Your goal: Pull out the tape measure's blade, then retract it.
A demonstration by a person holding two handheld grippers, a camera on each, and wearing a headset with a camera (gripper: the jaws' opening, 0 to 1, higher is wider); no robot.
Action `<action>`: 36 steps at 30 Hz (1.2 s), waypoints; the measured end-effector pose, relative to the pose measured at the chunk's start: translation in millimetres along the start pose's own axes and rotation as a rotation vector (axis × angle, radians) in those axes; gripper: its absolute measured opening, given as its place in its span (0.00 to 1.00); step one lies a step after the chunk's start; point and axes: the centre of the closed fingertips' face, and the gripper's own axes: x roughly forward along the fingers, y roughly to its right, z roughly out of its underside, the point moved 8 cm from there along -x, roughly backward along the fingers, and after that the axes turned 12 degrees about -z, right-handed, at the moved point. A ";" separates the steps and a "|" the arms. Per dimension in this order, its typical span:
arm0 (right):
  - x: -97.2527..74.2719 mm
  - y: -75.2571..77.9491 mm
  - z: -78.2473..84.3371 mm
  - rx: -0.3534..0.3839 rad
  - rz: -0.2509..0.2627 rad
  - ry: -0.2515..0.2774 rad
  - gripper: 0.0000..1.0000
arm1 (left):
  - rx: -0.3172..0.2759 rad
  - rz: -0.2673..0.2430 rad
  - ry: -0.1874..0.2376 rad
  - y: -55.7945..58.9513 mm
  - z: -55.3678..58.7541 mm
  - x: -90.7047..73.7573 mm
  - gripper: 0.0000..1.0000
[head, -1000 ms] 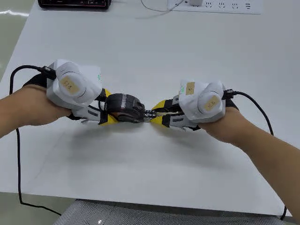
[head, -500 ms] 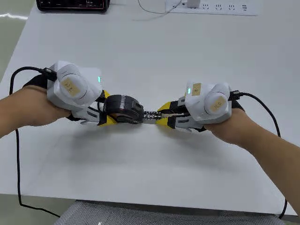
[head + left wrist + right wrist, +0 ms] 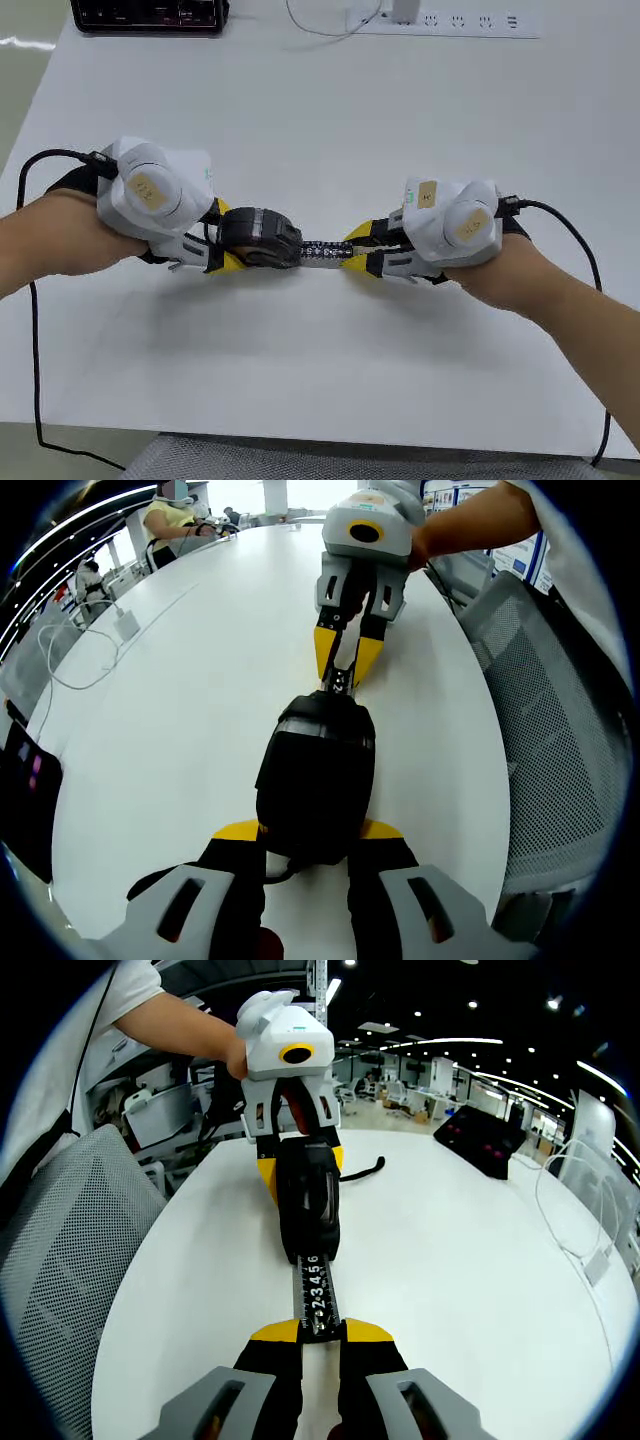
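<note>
White surface (image 3: pixel 330 130), seen from above. Near its middle, the left gripper (image 3: pixel 227 234) has its yellow-tipped fingers clenched around a black tape measure (image 3: pixel 265 238), held low over the surface. The right gripper (image 3: pixel 357 250) faces it from just beside, with its fingers pinched on the end of the blade (image 3: pixel 325 250). A short stretch of blade, printed with numbers, spans between the case and the right fingers. A power strip (image 3: pixel 450 18) lies at the far edge.
</note>
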 end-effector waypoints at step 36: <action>-22.9 -3.2 15.6 0.017 0.036 -0.038 0.08 | 0.006 0.008 -0.011 -0.5 -0.7 0.1 0.27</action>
